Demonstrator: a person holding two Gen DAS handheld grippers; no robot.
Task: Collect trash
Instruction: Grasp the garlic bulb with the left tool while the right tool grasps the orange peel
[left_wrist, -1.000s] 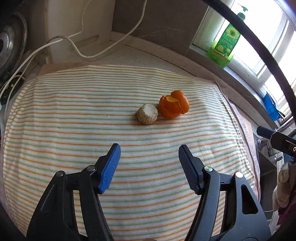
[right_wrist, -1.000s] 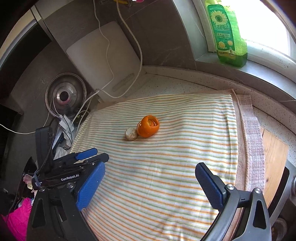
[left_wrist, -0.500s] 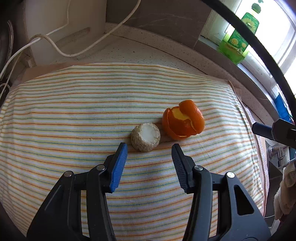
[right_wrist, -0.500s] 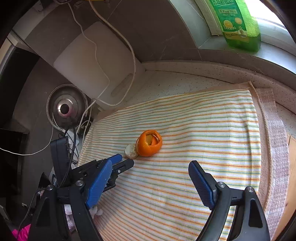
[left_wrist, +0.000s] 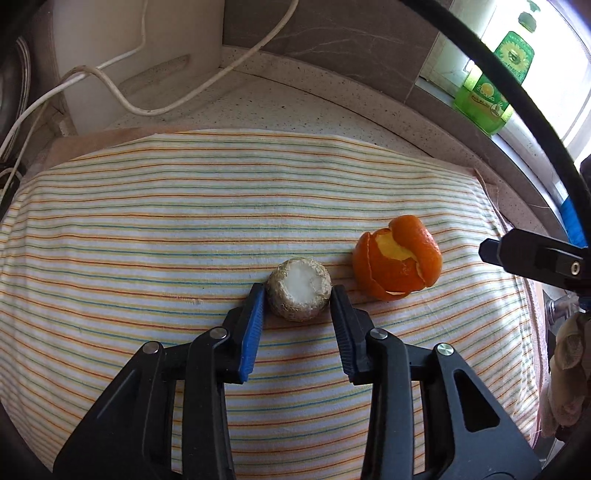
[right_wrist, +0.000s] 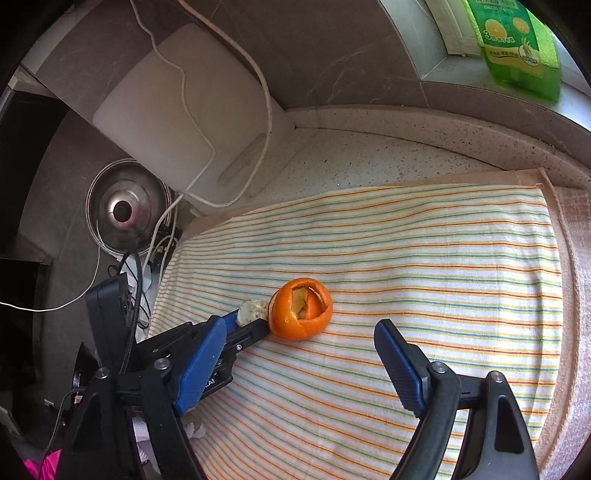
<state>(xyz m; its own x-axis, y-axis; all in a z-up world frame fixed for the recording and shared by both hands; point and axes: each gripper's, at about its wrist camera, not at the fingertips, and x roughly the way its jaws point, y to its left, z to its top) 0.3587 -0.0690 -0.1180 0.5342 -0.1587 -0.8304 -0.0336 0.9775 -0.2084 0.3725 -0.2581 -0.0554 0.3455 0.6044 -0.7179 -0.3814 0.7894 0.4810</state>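
**Left gripper closes around the cut stub; right gripper hangs wide before the orange peel**

The left gripper points steeply down at the striped cloth, its jaws closing with the pale, fibrous cut stub between them. Both blue pads sit right at the stub's sides; whether they press on it yet cannot be told. The stub lies on the cloth just left of the orange peel, nearly touching it in the right wrist view.

The right gripper slants down towards the same spot with its jaws spread wide, narrowing slightly, and nothing between them. The orange peel, an open curled shell, lies just beyond its fingertips. The left gripper's black finger reaches in beside the peel on that view's left, so the two tools crowd the same patch of cloth.

Behind the cloth, a white cutting board leans against the dark wall with a white cable trailing over it. A steel pot lid stands left of the board, and a green dish-soap bottle sits on the window sill, well apart from the peel.

A second ago, both grippers stood farther back from the scraps, and the left jaws were much wider with the stub well ahead of them. The right jaws were slightly wider, too.
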